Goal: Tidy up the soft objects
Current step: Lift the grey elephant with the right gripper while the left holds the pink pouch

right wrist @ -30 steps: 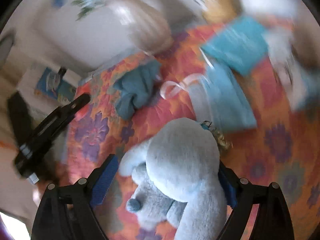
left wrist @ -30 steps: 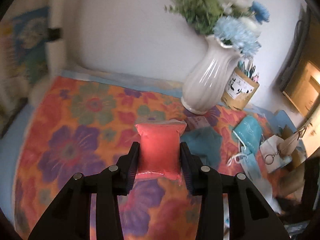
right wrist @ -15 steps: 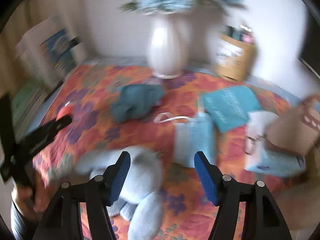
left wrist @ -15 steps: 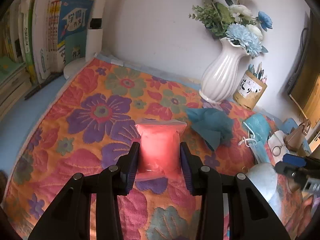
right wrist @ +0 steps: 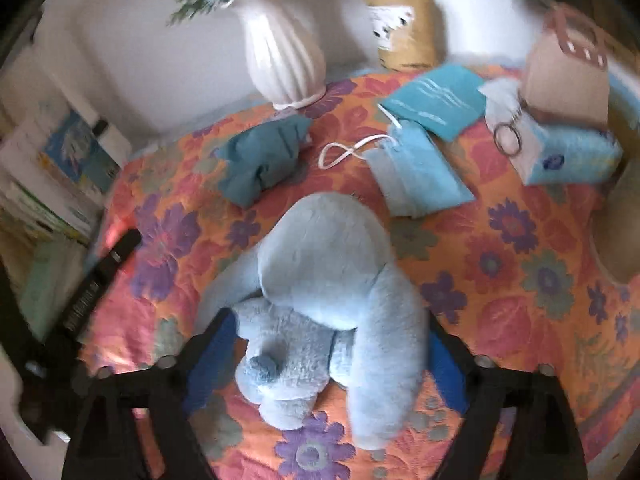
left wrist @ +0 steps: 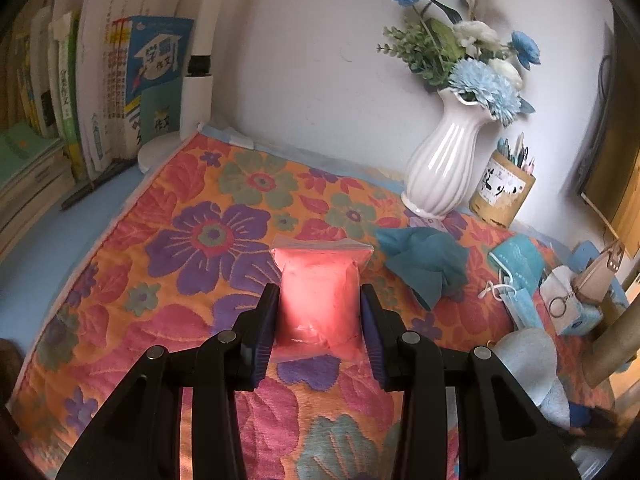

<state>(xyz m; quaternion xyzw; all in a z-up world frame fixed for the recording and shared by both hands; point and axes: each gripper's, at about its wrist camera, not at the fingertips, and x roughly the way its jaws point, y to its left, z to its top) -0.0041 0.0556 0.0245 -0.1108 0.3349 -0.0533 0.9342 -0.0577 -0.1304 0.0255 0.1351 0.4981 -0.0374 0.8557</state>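
Observation:
A pink filled plastic bag (left wrist: 320, 264) hangs just above the floral cloth (left wrist: 200, 240), and my left gripper (left wrist: 319, 294) is shut on its lower half. In the right wrist view a pale blue plush elephant (right wrist: 324, 252) lies on the cloth. My right gripper (right wrist: 328, 320) straddles the plush's body from above, its jaws opening wide, and the pads do not squeeze it. The same plush (left wrist: 528, 356) shows at the lower right of the left wrist view. A crumpled teal cloth (right wrist: 264, 164) lies beyond the plush.
A white vase (left wrist: 444, 164) with flowers and a pen holder (left wrist: 502, 192) stand by the back wall. Books (left wrist: 100, 92) line the left side. Blue face masks (right wrist: 416, 168), a teal packet (right wrist: 436, 96) and a tissue pack (right wrist: 572, 152) lie at the right.
The left gripper carried the pink bag leftward, bringing the books into view, then held still. The right gripper's jaws narrowed beside the plush, then spread wide and moved over it.

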